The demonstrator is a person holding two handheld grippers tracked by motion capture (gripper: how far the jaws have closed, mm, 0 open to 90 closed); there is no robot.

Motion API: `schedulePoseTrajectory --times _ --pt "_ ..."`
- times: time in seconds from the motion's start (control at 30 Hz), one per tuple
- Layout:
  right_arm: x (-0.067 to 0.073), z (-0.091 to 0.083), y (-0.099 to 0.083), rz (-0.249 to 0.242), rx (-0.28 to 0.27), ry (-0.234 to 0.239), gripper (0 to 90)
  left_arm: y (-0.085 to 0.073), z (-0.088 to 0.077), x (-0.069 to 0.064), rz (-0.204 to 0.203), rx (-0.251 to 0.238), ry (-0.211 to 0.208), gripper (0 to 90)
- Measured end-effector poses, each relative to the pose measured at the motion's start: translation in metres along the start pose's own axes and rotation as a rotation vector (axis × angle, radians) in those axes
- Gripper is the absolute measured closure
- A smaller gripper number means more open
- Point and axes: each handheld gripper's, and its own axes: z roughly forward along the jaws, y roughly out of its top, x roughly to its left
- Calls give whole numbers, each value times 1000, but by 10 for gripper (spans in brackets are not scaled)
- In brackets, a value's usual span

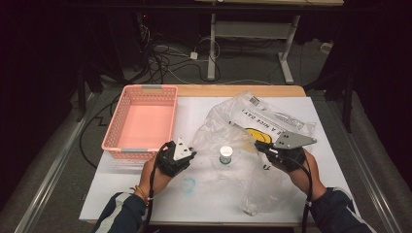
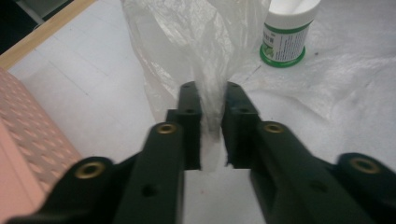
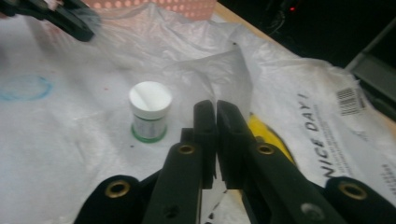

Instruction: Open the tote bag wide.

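The clear plastic bag [image 1: 252, 141] lies crumpled across the middle and right of the white table [image 1: 204, 199], its printed side with the barcode and yellow face toward one o'clock. You hold it at two edges. Your left gripper [image 1: 192, 154], at about eight o'clock from the bag's middle, has its jaws pinched narrow on a gathered fold of the film; in the left gripper view that fold [image 2: 205, 70] rises straight up between the pads. Your right gripper [image 1: 257, 145], at about three o'clock, has its jaws nearly together on another thin flap of the bag [image 3: 224, 79], which stands up just past the tips.

Between the two grippers a small white jar [image 1: 226, 154] with a green label stands upright on the table, seen through the plastic. A faint blue ring mark [image 1: 188, 184] sits on the table at seven o'clock from the jar. The pink basket [image 1: 141, 121] rests at ten o'clock, just beyond your left hand [image 1: 158, 174].
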Motion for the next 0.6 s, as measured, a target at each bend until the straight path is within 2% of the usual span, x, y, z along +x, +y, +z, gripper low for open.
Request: schedulePoseTrajectory --times 0.03,0.07,0.17,0.23,0.27,0.33,0.4,0.5,0.6 --pt "3 1 -1 8 -2 12 844 0 1 -1 10 6 -4 826" --pt "6 2 -2 -6 -5 16 829 0 1 -3 17 11 -5 837" --pt "18 2 -2 -49 3 34 635 0 2 -5 30 15 -12 848" --pt "24 -3 -3 -66 -30 48 552 -1 2 -6 30 16 -12 849" --pt "30 -14 -3 -79 -86 63 508 -2 2 -6 32 18 -11 848" --pt "33 -17 -3 -79 -98 68 498 -3 1 -7 35 22 -12 848" --pt "40 -27 -3 -89 -112 97 478 -4 0 -7 37 22 -8 848" --pt "55 -39 -9 -111 -98 179 373 -5 0 -6 33 22 -8 847" --pt "65 -54 -20 -150 -98 229 301 -4 -1 -7 35 21 -7 847"
